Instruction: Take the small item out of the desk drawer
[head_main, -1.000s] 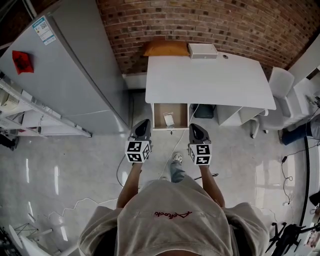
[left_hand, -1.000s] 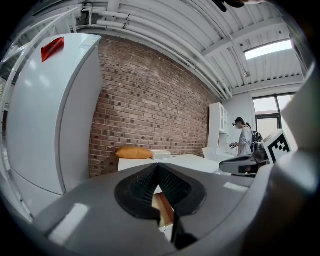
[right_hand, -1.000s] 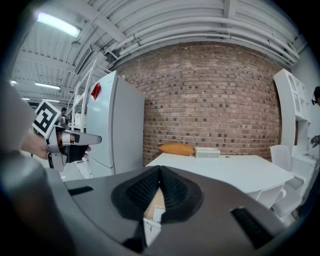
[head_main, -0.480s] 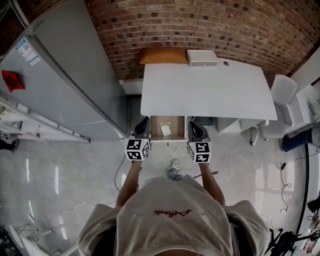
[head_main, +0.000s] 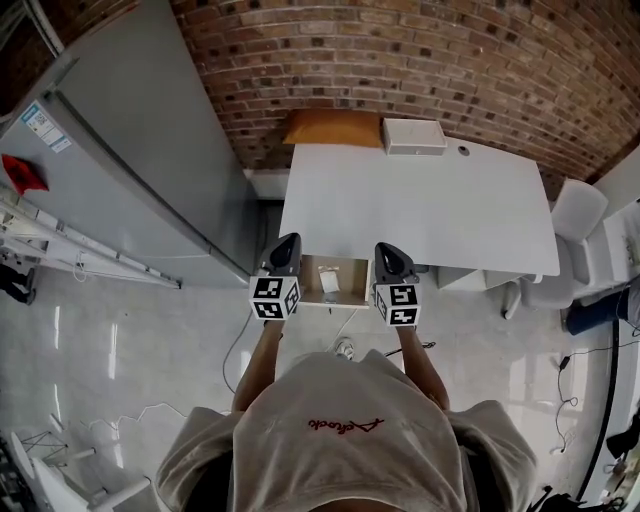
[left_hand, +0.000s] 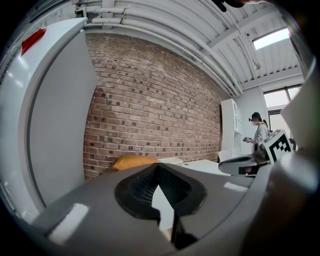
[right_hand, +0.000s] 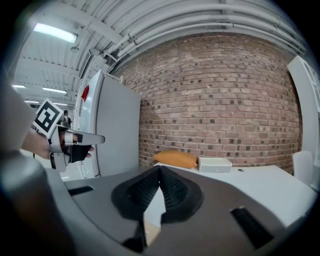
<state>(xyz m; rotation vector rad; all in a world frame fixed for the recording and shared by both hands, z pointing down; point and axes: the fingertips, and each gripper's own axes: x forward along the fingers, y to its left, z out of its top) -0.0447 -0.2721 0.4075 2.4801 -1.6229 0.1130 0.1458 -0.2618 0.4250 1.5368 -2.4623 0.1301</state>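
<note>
Ground has been closed over the last second. The grey cabinet (head_main: 130, 150) at far left has slid outward in the head view. The open drawer (head_main: 352, 281), which lay well ahead of both tools, now sits between them, so the walk-up looks nearly over and the reach in can start. The left hand-held gripper (head_main: 287, 243) rides beside the drawer's left edge, jaws pressed together on nothing. The small item (head_main: 329, 281), a pale object, lies on the drawer floor, untouched. The right hand-held gripper (head_main: 386, 250) flanks the right edge, likewise closed and empty, so one pair of jaws must open before any pick. Beyond them the white counter (head_main: 420, 205) carries an orange cushion (head_main: 333, 127) and a white box (head_main: 413, 135) against the brick wall (head_main: 400, 50). Only the head view shows the drawer's inside and the item. Both gripper views look almost level across the counter to the cushion and wall. The left gripper view alone catches a distant person (left_hand: 259, 134) at right, and the right gripper view alone shows the hand (right_hand: 65, 149) on the other tool.
</note>
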